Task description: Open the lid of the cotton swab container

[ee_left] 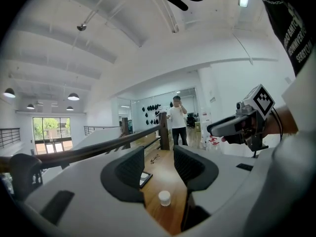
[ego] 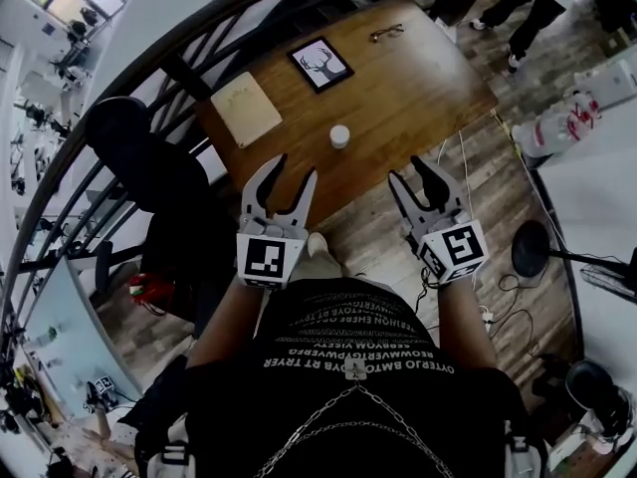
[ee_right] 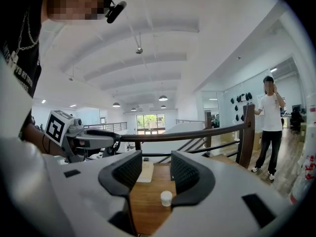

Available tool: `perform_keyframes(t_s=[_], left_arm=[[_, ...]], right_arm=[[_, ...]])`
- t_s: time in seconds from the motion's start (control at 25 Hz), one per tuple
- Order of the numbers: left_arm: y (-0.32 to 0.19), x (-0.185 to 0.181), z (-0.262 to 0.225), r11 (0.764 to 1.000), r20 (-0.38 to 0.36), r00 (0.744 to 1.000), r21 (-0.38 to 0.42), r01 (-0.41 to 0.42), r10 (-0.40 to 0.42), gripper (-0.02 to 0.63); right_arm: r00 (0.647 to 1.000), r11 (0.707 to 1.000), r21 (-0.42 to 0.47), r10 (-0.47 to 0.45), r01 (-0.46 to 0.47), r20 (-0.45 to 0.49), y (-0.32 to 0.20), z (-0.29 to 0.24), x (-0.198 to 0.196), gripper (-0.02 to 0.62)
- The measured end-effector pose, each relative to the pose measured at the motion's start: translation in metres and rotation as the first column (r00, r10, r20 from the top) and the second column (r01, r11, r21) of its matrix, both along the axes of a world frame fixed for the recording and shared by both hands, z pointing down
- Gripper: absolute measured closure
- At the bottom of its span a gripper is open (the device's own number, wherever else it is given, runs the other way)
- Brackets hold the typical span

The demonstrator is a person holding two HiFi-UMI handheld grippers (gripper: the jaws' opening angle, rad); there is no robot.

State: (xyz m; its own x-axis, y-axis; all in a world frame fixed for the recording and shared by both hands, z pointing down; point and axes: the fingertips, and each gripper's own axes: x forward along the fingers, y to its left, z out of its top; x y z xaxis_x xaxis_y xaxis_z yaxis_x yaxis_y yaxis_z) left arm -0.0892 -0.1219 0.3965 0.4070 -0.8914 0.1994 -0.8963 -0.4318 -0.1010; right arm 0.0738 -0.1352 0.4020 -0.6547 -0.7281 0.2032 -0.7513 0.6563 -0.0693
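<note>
Wooden table [ego: 398,98] upper centre, white cotton swab container [ego: 339,136] near its middle, framed deer picture [ego: 320,64] above, pale board [ego: 246,110] at left, eyeglasses [ego: 387,32] upper right.

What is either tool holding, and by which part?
Nothing: the left tool and right tool both stand open and empty; the cotton swab container sits untouched on the table.

Bright even daylight; strong fisheye edge distortion

Head view overhead, gripper views low; all share the container [ego: 339,135]
</note>
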Motion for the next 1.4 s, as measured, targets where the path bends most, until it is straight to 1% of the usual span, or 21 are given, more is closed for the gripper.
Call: perform_keyframes(t_s=[0.16, 0.4, 0.64, 0.8, 1.0, 1.2, 1.28, 1.4], left_arm=[[-0.02, -0.003, 0.012, 0.999, -0.001, 0.999, -0.015, -0.034, 0.034, 0.414], [-0.039, 0.001, 0.033, 0.993, -0.009, 0.994, -0.043, -0.107, 0.107, 0.409], [-0.053, 0.003, 0.054, 0.982, -0.029, 0.984, -0.069, -0.178, 0.176, 0.382], [-0.057, 0.002, 0.075, 0.978, -0.035, 0.982, -0.096, -0.186, 0.184, 0.377], [-0.062, 0.007, 0.098, 0.976, -0.042, 0.984, -0.129, -0.175, 0.171, 0.362], [-0.07, 0.018, 0.117, 0.982, -0.026, 0.989, -0.114, -0.15, 0.148, 0.35], [-0.072, 0.023, 0.128, 0.981, -0.029, 0.989, -0.126, -0.147, 0.144, 0.35], [-0.077, 0.029, 0.148, 0.978, -0.035, 0.991, -0.159, -0.135, 0.131, 0.35]], right_arm=[[1.0, 1.0, -0.001, 0.025, -0.025, -0.001, -0.019, 0.001, -0.008, 0.403], [0.998, 0.998, -0.005, 0.068, -0.068, -0.005, -0.045, 0.0, -0.015, 0.405], [0.997, 0.997, 0.002, 0.082, -0.082, -0.018, -0.062, -0.002, -0.033, 0.403], [0.996, 0.996, -0.007, 0.087, -0.088, -0.026, -0.063, 0.002, -0.035, 0.403], [0.995, 0.995, -0.025, 0.096, -0.097, -0.027, -0.064, 0.007, -0.028, 0.403], [0.997, 0.996, -0.041, 0.073, -0.074, -0.022, -0.072, 0.017, -0.021, 0.403], [0.998, 0.997, -0.041, 0.057, -0.058, -0.017, -0.076, 0.02, -0.02, 0.403], [1.0, 1.0, -0.018, 0.018, -0.018, -0.017, -0.082, 0.017, -0.025, 0.403]])
